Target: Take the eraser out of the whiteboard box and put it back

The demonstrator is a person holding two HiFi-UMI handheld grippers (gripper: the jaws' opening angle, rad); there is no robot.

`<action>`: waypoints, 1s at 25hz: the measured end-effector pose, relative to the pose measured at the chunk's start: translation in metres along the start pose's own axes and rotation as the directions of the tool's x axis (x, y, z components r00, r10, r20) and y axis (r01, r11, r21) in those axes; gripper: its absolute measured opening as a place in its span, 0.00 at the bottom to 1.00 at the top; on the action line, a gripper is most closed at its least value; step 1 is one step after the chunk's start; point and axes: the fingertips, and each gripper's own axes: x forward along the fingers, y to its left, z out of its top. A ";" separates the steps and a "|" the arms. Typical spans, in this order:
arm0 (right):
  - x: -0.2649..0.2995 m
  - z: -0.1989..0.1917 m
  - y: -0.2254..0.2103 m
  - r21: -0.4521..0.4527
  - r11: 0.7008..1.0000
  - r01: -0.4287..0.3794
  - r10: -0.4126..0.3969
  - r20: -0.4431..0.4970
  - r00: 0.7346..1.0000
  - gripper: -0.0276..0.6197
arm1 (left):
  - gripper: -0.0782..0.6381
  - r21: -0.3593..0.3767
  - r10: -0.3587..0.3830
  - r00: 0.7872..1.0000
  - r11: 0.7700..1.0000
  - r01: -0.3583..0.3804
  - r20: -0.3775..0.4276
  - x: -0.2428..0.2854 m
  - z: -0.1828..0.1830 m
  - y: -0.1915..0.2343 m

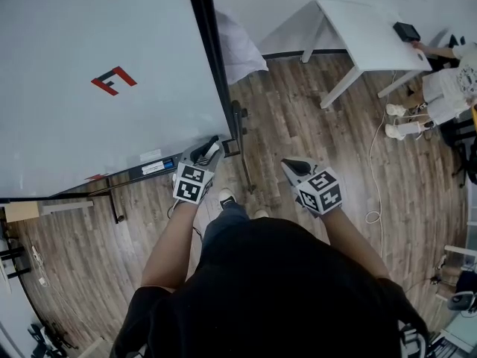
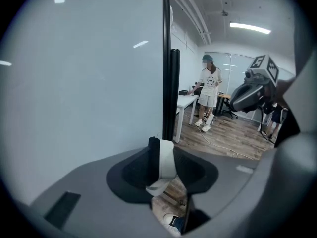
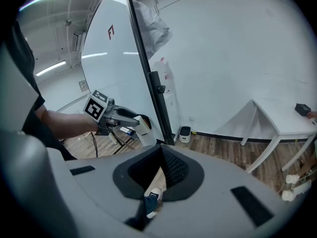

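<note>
- Right here at my feet: my shoe (image 1: 226, 197) on the wooden floor (image 1: 298, 118), peeking out under my black shirt.
- My right gripper (image 3: 159, 175) hangs over that floor with its jaws apart, and there's nothing between them but planks and the shoe below.
- My left gripper (image 1: 209, 151) is up at the lower right corner of the whiteboard (image 1: 82, 133), pointing down at a slant.
- Its jaws are clamped on the eraser (image 2: 163, 163), a black-and-white block standing upright between the pads.
- From the right gripper view the eraser sits at the tip of the left gripper, just in front of the board's black frame and lifted off the box.
- The whiteboard box (image 1: 147, 168) is the dark tray running along the board's bottom edge. The eraser is just past its right end, held in the air and not inside it.
- Further out, a white cable (image 1: 372, 162) snakes across the floor.
- At the far right stands a white table (image 1: 365, 32) against the wall, with a small black device (image 1: 407, 30) on its far edge.
- A person (image 2: 209, 90) in light clothes stands beside that table.
</note>
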 end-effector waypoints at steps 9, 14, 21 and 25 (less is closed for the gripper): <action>-0.011 0.006 0.002 -0.019 1.000 -0.006 0.007 0.021 1.000 0.04 | 0.32 0.009 0.030 0.999 1.000 -0.030 0.045 -0.013 0.017 -0.006; -0.018 0.003 0.006 -0.026 1.000 -0.011 0.012 0.030 0.999 0.04 | 0.32 0.011 0.048 0.997 0.999 -0.048 0.062 -0.024 0.021 -0.010; -0.028 0.001 0.012 -0.041 0.999 -0.015 0.017 0.040 0.999 0.04 | 0.32 0.020 0.073 0.994 0.997 -0.075 0.083 -0.044 0.023 -0.019; -0.032 0.000 0.019 -0.056 0.998 -0.022 0.024 0.045 0.999 0.04 | 0.32 0.012 0.088 0.993 0.996 -0.089 0.084 -0.056 0.017 -0.021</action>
